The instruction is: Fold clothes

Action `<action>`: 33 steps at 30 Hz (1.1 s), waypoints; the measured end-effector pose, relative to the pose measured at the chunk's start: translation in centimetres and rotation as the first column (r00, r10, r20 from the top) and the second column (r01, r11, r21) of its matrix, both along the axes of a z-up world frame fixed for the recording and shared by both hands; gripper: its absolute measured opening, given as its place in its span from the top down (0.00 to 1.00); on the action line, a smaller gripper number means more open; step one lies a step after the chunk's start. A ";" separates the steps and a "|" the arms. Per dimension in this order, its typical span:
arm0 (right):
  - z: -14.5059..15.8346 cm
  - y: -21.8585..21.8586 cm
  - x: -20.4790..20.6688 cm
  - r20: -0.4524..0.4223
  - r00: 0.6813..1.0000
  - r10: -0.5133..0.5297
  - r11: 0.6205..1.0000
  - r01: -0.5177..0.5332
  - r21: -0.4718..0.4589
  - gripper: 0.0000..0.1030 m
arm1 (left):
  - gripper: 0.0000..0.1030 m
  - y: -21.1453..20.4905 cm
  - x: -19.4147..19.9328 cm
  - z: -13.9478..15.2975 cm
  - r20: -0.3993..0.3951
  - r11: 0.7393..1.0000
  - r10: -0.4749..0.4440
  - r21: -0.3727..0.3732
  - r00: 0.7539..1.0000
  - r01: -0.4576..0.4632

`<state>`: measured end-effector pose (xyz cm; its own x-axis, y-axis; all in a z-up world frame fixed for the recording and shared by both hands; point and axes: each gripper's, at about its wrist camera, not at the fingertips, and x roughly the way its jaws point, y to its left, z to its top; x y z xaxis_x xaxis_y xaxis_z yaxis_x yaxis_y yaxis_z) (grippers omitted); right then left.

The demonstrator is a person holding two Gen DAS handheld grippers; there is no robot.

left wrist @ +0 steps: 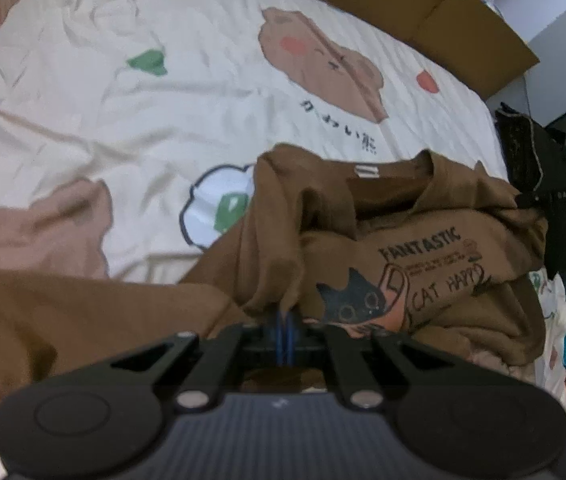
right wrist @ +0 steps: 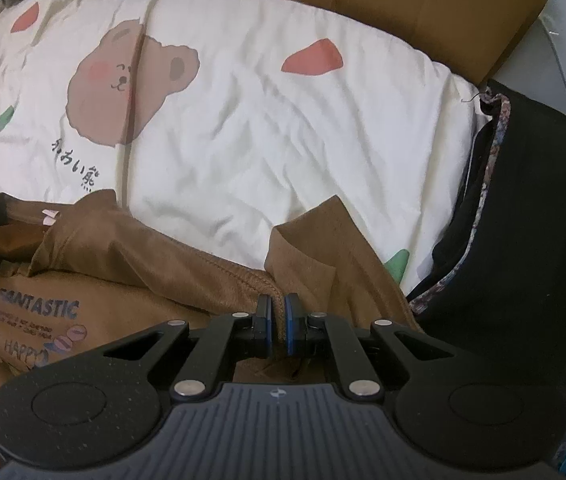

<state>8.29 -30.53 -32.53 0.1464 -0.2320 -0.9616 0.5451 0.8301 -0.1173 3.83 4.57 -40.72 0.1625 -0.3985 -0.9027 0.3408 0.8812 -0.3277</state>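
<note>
The brown T-shirt [left wrist: 423, 248], printed with a black cat and the words "FANTASTIC" and "CAT HAPPY", lies bunched on the near part of the bedspread [left wrist: 155, 92], collar toward the far side. The left gripper [left wrist: 285, 320] is clamped tight on a fold of the shirt left of the print; the right gripper [right wrist: 279, 312] is likewise closed on a stitched hem at the shirt's right side. The cream bedspread carries bear and carrot motifs; a cardboard sheet [right wrist: 435, 4] lies along its far edge and a black garment [right wrist: 531, 208] at its right
</note>
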 end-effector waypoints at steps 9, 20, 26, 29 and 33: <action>-0.9 0.1 0.1 -0.029 1.000 0.009 1.000 -0.009 0.003 0.95 | 0.89 -1.2 -1.3 -1.6 -0.012 0.997 -0.072 0.039 0.997 0.072; -1.1 0.2 0.2 -0.035 0.999 0.010 1.000 -0.010 -0.001 0.95 | 0.82 1.8 -1.8 2.8 0.022 0.995 -0.096 0.034 0.995 0.095; -1.2 0.1 0.2 -0.038 0.999 0.012 1.000 -0.012 0.001 0.95 | 0.74 2.6 0.9 3.9 0.091 0.996 -0.072 0.063 0.993 0.066; -1.2 0.1 0.2 -0.039 0.999 0.013 1.000 -0.013 0.001 0.95 | 0.66 2.0 2.4 3.0 0.100 0.992 -0.099 0.091 0.990 0.091; -1.3 0.1 0.2 -0.041 0.999 0.014 1.000 -0.014 0.003 0.95 | 0.60 1.2 3.5 0.9 0.058 0.984 -0.147 0.115 0.987 0.140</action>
